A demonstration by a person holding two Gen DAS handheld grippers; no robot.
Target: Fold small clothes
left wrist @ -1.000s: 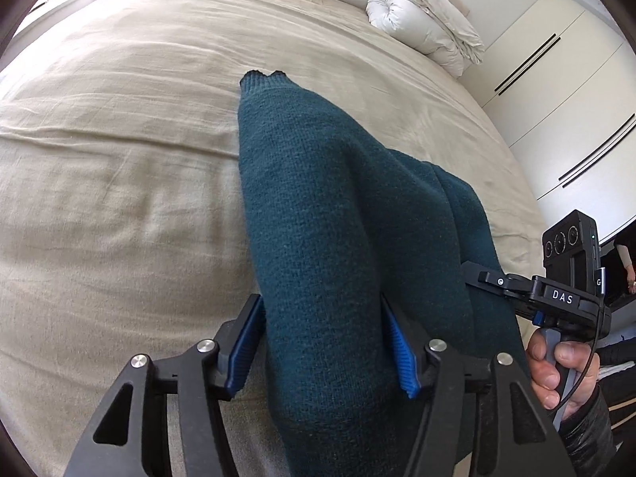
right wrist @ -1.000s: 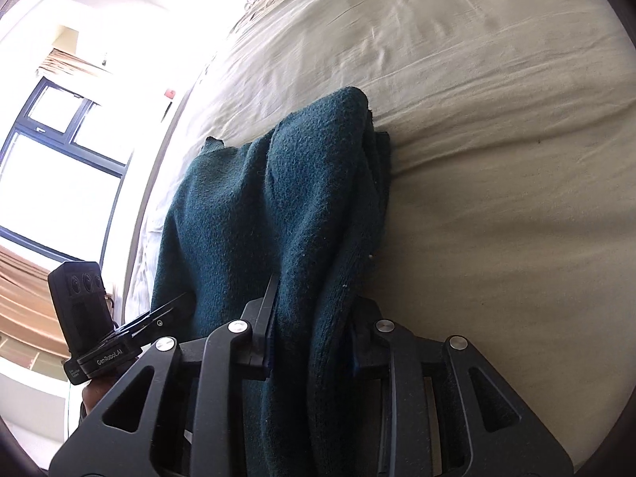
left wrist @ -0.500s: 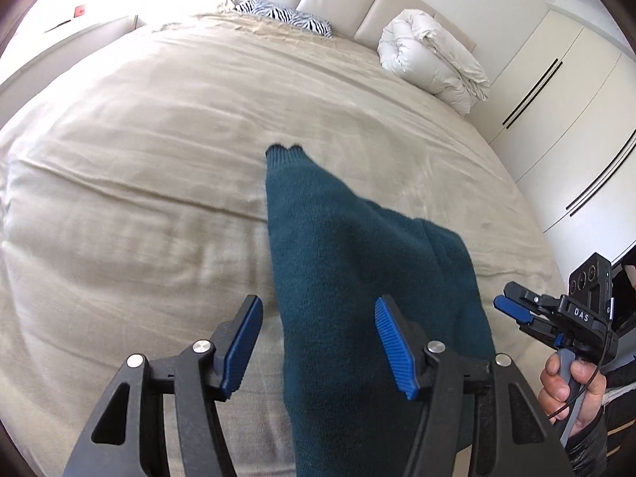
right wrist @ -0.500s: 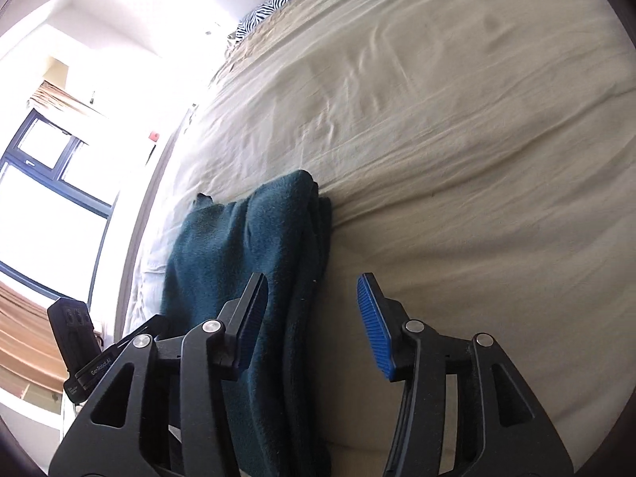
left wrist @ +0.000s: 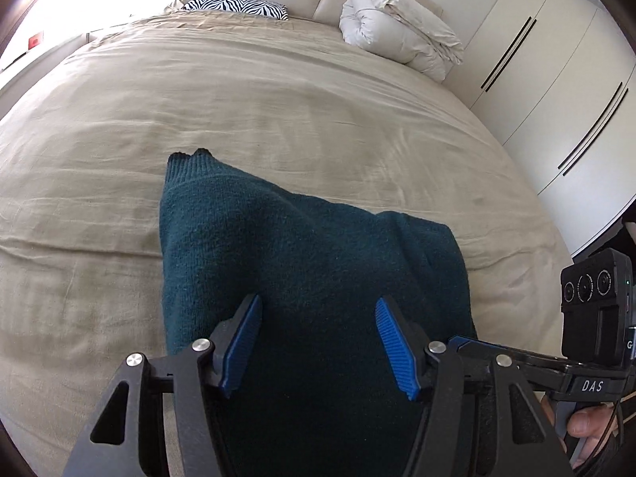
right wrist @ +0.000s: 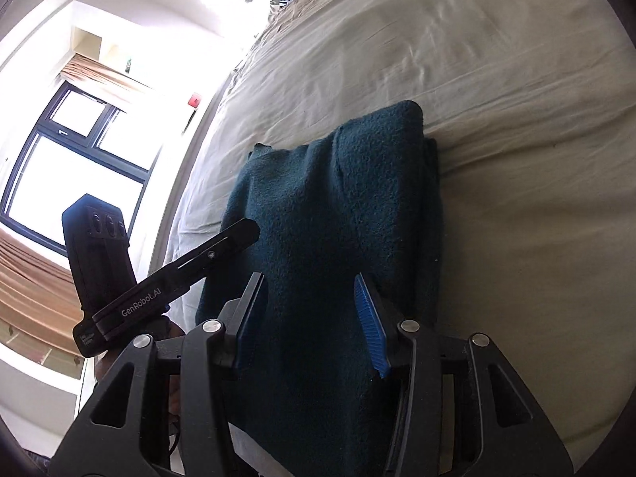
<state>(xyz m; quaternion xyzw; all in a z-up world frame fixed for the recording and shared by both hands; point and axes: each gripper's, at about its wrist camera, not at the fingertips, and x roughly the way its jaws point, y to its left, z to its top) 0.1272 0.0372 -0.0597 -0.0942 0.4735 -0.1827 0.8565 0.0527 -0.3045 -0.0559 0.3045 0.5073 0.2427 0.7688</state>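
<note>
On a beige bed (left wrist: 119,183) lies the folded teal sweater (left wrist: 302,246). The left gripper (left wrist: 318,342) stands spread above it, pads clear. The right gripper (right wrist: 310,318), jaws just closing somewhat, also stands parted over the cloth, gripping nothing; both tilt downward.

My knit sweater (left wrist: 302,262): dark teal, plain, ribbed cuff
Bed cover (left wrist: 278,111): plain beige linen
Pillow at the headboard (left wrist: 238,4): black-and-white zebra stripes
Rolled duvet (left wrist: 401,28): white
Wardrobe doors (left wrist: 556,79): cream, thin black handles
My left gripper (left wrist: 318,338): black frame, blue pads
My right gripper (right wrist: 310,318): black, blue pads
</note>
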